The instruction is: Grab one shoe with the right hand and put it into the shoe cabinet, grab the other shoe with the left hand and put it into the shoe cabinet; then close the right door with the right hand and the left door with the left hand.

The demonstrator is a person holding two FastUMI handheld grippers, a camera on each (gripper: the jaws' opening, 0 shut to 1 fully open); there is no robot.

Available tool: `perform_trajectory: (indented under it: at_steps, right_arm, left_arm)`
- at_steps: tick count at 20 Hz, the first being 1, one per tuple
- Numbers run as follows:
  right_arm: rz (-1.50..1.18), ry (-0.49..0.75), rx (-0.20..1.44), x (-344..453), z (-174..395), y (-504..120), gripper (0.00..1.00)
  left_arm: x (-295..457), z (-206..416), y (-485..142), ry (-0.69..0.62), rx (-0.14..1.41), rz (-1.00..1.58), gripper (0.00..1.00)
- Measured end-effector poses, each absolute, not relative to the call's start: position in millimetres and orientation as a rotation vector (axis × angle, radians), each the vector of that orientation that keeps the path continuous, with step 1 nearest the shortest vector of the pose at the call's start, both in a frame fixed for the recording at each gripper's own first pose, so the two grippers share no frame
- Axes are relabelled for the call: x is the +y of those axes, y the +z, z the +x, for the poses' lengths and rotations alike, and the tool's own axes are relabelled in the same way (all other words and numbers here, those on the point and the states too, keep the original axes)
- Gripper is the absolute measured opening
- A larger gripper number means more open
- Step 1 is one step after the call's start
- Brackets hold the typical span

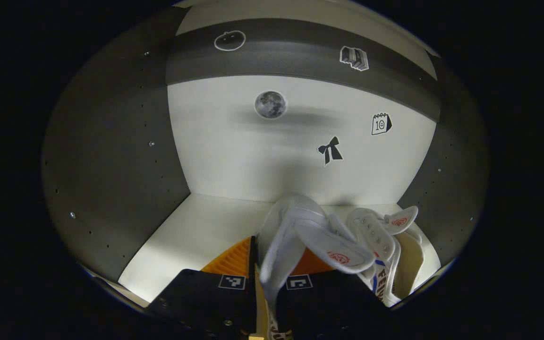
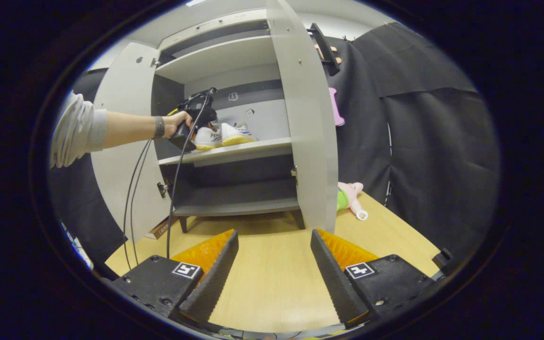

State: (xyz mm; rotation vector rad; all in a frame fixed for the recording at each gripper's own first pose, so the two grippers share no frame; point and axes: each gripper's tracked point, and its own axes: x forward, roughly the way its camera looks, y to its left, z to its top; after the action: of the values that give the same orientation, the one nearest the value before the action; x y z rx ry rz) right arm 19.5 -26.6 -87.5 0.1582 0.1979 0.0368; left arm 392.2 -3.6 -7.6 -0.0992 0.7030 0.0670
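The left gripper (image 1: 265, 264), black with orange ribbed finger pads, was inside the white-and-grey shoe cabinet (image 2: 234, 151), its two fingers clenched on the padded collar of a white lace-up sneaker (image 1: 295, 236) held just above the cabinet's white middle shelf (image 1: 191, 231). A second white sneaker with red and blue markings (image 1: 385, 255) stood on that shelf, just beside the held one and nearer the cabinet's side wall. On the cabinet's white back panel (image 1: 234, 151) were a round grey moon sticker (image 1: 270, 104) and a black bow sticker (image 1: 330, 150).

In the right gripper view, a hand (image 2: 180, 120) with a grey sleeve pushed up the forearm held that left gripper (image 2: 195, 113) at the cabinet's middle shelf, where the white sneakers with yellow soles (image 2: 225, 134) sat; which of the pair was gripped could probably not be told at that range. Both cabinet doors stood open, the right door (image 2: 307, 123) edge-on.

The right gripper (image 2: 274, 274) hung in front of the cabinet over the pale wooden table (image 2: 276, 283), its fingers spread wide apart and empty. A pink-and-green plush toy (image 2: 350, 198) lay on the table just past the cabinet's right door.
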Motion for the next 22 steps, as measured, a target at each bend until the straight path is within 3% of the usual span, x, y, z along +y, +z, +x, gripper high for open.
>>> perform_trajectory:
  at_steps: [1, 2, 3, 4, 5, 6, 7, 8, 9, 11, 12, 13, 18, 22]
  right_arm:
    - [0.157, 0.035, 0.197, -27, 20, -87, 0.96]
    - [0.156, 0.035, 0.194, -28, 21, -86, 0.96]
    - [0.153, 0.036, 0.193, -28, 21, -87, 0.96]
    - [0.148, 0.033, 0.194, -29, 21, -88, 0.96]
    - [0.146, 0.032, 0.196, -30, 21, -89, 0.96]
    - [0.147, 0.033, 0.199, -31, 21, -90, 0.96]
    - [0.151, 0.034, 0.202, -31, 20, -91, 0.96]
    - [0.154, 0.037, 0.201, -32, 20, -91, 0.96]
    - [0.156, 0.038, 0.201, -32, 20, -90, 0.96]
    - [0.155, 0.047, 0.2, -31, 20, -90, 0.96]
    - [0.152, 0.052, 0.2, -30, 19, -90, 0.96]
    - [0.151, 0.059, 0.199, -29, 18, -90, 0.96]
    - [0.13, 0.098, 0.192, -20, 14, -86, 0.96]
    - [0.114, 0.127, 0.177, -12, 9, -79, 0.96]
  left_arm:
    - [-3, 393, -12, 0.071, 0.712, -0.103, 0.2]
    - [-1, 390, -13, 0.078, 0.727, -0.11, 0.33]
    - [-2, 389, -16, 0.077, 0.746, -0.125, 0.22]
    - [-6, 388, -16, 0.06, 0.756, -0.154, 0.38]
    - [-4, 388, -10, 0.064, 0.745, -0.159, 0.31]
    - [-7, 388, -7, 0.048, 0.74, -0.178, 0.37]
    - [-9, 381, -5, 0.037, 0.758, -0.195, 0.36]
    - [-8, 377, 0, 0.037, 0.752, -0.202, 0.53]
    - [-9, 372, 8, 0.025, 0.736, -0.214, 0.42]
    - [-8, 364, 34, 0.009, 0.664, -0.229, 0.44]
    - [-6, 353, 52, -0.002, 0.621, -0.232, 0.6]
    - [-5, 342, 68, -0.018, 0.58, -0.24, 0.44]
    - [-15, 249, 122, -0.147, 0.393, -0.259, 0.44]
    - [-12, 146, 132, -0.154, 0.169, -0.149, 0.44]
